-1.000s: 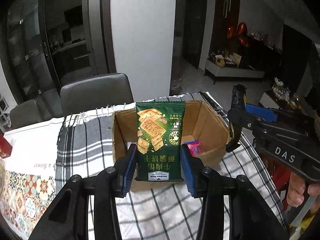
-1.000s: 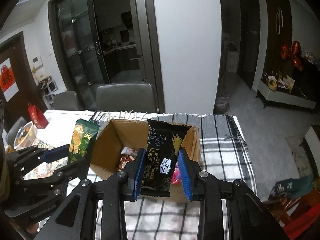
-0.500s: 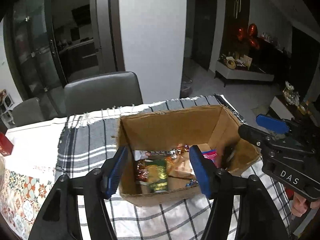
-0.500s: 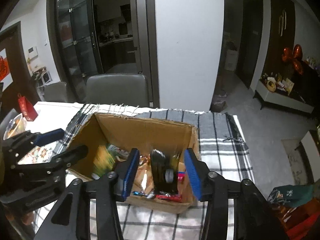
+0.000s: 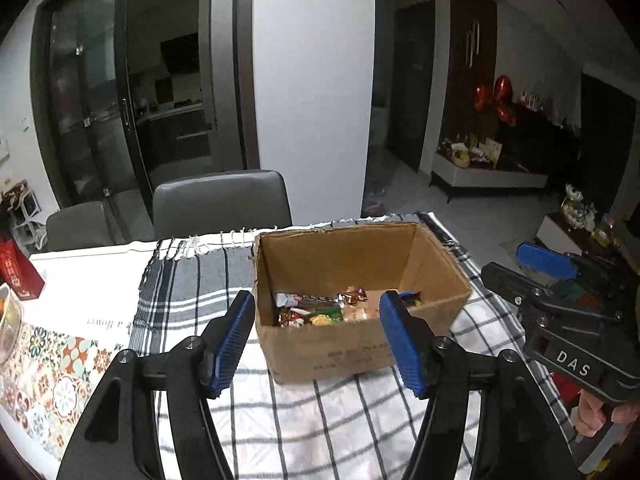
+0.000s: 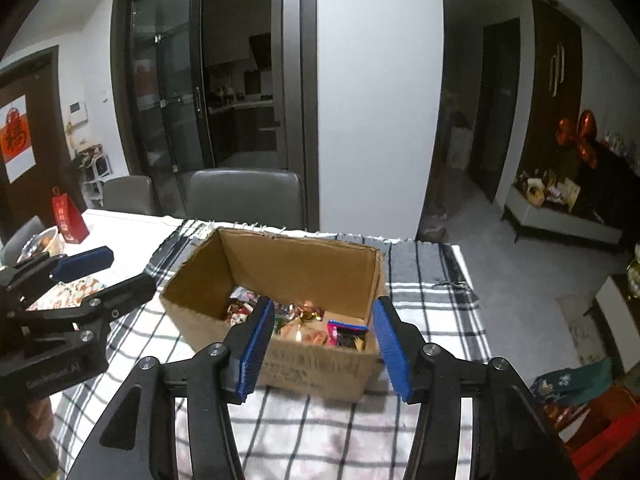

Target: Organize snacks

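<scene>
An open cardboard box [image 5: 352, 248] stands on a checked cloth; it also shows in the right wrist view [image 6: 304, 264]. Several snack packets [image 5: 320, 310] lie in its bottom, seen too in the right wrist view [image 6: 304, 320]. My left gripper [image 5: 318, 340] is open and empty, in front of the box's near wall. My right gripper [image 6: 322, 346] is open and empty, also at the near wall. Each gripper shows in the other's view: the right one [image 5: 532, 276] at the right, the left one [image 6: 100, 276] at the left.
The checked cloth [image 5: 192, 292] covers the table's right part. A patterned mat [image 5: 52, 368] and a red paper bag [image 5: 18, 270] lie to the left, with a bowl [image 6: 42, 242] near them. Two grey chairs [image 5: 222, 204] stand behind the table.
Both grippers opened and dropped their packets, the green one from the left and the black one from the right, into the box. Both have since pulled back and up.
</scene>
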Motion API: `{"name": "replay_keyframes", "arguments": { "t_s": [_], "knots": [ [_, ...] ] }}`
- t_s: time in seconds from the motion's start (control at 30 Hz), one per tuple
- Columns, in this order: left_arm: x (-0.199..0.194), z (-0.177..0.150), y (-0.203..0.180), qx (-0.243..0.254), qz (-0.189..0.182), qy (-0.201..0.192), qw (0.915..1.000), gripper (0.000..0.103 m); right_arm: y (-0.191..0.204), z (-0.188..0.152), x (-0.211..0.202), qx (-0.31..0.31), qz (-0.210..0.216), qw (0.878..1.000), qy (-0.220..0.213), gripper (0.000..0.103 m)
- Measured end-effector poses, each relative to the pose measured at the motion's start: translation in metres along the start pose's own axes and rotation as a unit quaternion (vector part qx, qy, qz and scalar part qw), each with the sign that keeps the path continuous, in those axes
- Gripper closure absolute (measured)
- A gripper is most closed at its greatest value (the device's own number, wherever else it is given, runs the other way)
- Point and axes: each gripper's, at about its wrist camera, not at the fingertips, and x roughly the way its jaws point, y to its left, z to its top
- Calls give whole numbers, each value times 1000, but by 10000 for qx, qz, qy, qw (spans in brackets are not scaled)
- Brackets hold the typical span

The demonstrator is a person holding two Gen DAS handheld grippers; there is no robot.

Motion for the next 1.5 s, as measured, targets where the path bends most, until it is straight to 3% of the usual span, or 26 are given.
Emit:
{"name": "replay_keyframes", "arguments": {
  "t_s": [0.1,0.17,0.27,0.43,0.6,0.67,0.77,1.03,1.13,1.3,1.5],
  "knots": [
    [-23,-12,-1,-91,25,-134,9999,34,6,-14,-27,-40,-105,9997,-217,49],
    [-42,-24,-3,-96,92,-252,9996,32,11,-26,-49,-68,-132,9992,-369,41],
    [-68,-39,-7,-50,175,-379,9991,27,16,-41,-75,-90,-136,9986,-494,41],
    [-113,-67,-19,6,337,-651,9973,20,19,-64,-112,35,-31,9984,-572,33],
    [-146,-91,-26,34,296,-780,9965,13,25,-92,-150,89,-74,9975,-700,31],
    [-161,-100,-31,85,324,-884,9955,11,26,-103,-167,157,-108,9968,-781,23],
    [-178,-112,-37,135,367,-1005,9942,7,29,-114,-184,165,-140,9959,-873,23],
    [-206,-140,-48,188,517,-1199,9913,0,30,-146,-218,328,-90,9949,-952,19],
    [-210,-150,-47,158,489,-1183,9916,0,29,-155,-225,348,-130,9944,-988,18],
    [-221,-161,-52,318,835,-1304,9874,0,27,-167,-233,324,-279,9938,-1022,18],
    [-227,-171,-53,269,822,-1338,9872,0,26,-174,-239,329,-199,9943,-996,18]
  ]
}}
